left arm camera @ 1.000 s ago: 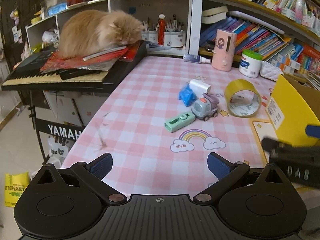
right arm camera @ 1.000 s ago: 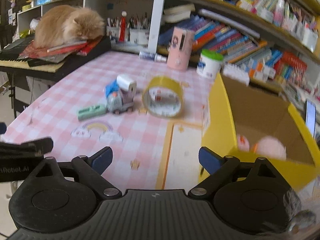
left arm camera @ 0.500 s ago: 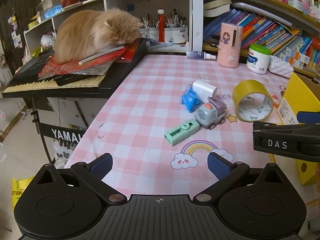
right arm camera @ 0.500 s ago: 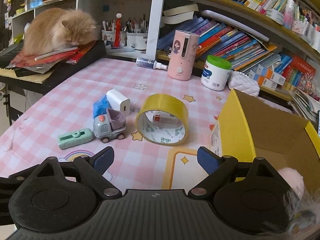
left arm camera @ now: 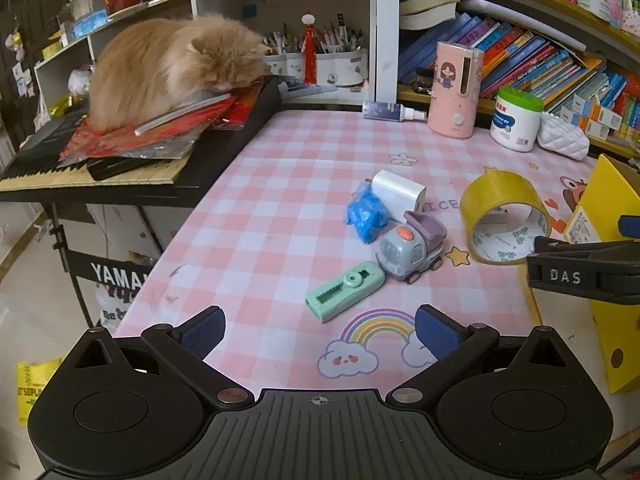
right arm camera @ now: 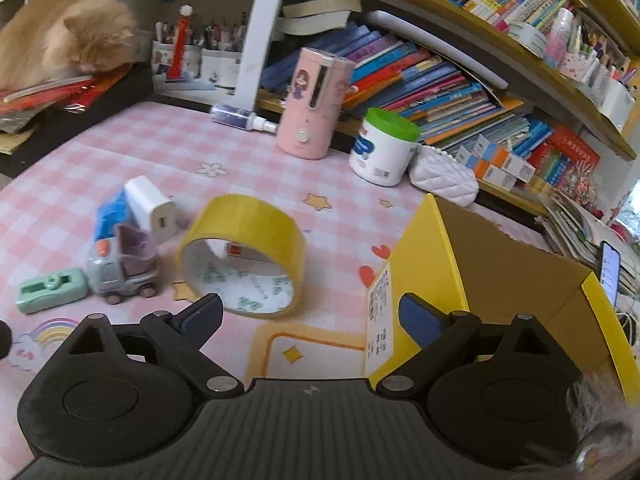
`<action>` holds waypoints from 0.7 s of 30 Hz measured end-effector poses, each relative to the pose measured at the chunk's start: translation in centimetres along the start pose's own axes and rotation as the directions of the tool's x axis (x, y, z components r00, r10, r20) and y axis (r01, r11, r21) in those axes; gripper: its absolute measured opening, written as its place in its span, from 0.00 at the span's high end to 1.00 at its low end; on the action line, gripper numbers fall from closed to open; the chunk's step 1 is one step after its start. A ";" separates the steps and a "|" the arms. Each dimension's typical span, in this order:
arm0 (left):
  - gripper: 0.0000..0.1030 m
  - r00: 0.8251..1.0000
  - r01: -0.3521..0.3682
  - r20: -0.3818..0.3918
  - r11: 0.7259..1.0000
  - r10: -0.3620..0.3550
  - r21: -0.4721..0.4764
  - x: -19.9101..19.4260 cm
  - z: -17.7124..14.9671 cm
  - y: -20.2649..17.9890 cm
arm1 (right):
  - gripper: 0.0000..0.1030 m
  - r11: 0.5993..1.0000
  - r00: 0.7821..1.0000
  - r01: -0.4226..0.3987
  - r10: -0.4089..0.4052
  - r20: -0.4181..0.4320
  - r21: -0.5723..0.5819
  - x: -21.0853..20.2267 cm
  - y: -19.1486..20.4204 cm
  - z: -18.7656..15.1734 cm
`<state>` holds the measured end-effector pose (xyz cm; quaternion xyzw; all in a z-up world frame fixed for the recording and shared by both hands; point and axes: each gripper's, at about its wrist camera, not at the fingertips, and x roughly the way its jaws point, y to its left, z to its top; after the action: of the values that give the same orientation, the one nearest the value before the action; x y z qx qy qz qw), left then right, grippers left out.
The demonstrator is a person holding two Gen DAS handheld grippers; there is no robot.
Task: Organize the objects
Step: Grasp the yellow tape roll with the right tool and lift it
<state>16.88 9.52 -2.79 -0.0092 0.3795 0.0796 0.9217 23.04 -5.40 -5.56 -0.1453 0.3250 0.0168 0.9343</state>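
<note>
both tools gape empty. tape roll (right arm camera: 242, 254) just ahead of the right tool (right arm camera: 310, 316): light, stiff (likely slick outside), best pinched across its wall.

"YAMA" on the keyboard stand (left arm camera: 116, 276), "DAS" on the right tool (left arm camera: 580, 276), "ICE" on the tablecloth (left arm camera: 444, 205)

Left gripper (left arm camera: 318, 330) spread wide and empty at lower centre, mint green correction tape (left arm camera: 345, 291) just above it, toy truck (left arm camera: 412, 247) to its upper right, yellow tape roll (left arm camera: 502, 216) at right, right gripper (left arm camera: 584, 272) entering from right edge, orange cat (left arm camera: 172, 68) upper left on keyboard (left arm camera: 92, 176).
</note>
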 end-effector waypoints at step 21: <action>0.01 0.999 0.028 -0.032 0.999 -0.027 0.018 2.6 0.8 -0.7 | 0.00 0.991 0.992 -0.128 0.127 -0.026 -0.035 3.0 2.2 1.8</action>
<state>19.36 9.21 -4.11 -0.0071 0.3948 0.0633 0.9166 26.25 -2.95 -6.66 -0.1414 0.3441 0.0805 0.9247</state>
